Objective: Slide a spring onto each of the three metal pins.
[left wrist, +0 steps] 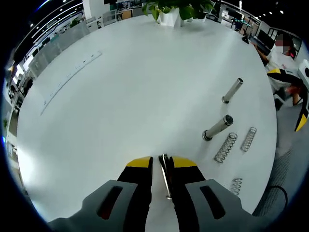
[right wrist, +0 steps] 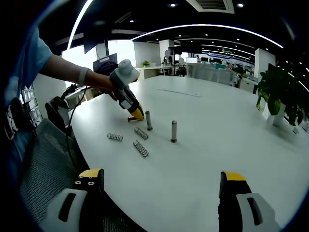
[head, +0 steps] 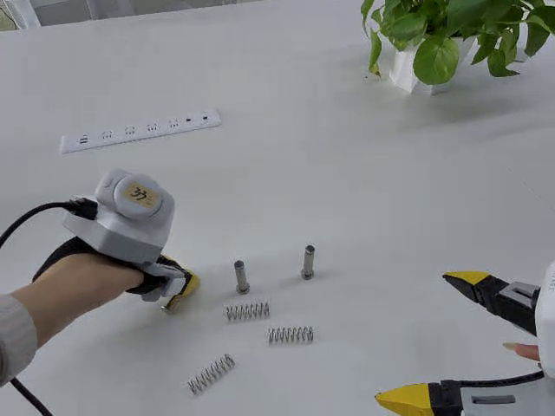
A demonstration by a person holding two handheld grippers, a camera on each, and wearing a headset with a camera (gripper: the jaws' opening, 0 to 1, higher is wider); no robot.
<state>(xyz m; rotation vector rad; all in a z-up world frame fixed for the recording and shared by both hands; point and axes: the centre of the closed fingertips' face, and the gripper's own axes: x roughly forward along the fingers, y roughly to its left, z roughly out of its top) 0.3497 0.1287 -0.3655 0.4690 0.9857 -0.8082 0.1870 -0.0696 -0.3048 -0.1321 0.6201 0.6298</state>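
Left gripper (left wrist: 162,163) clamped on a slim metal pin (left wrist: 165,180), its length partly hidden; upright pins (head: 241,276) and coiled springs (head: 248,310) to its right; right gripper (right wrist: 162,175) jaws apart.

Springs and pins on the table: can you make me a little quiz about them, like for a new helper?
1. How many springs lie loose on the table?
2. True or false: the right gripper is shut.
3. What is between the jaws of the left gripper? A: a spring. B: a metal pin. C: nothing.

Key: 1. three; 2. false, its jaws stand wide apart; 3. B.
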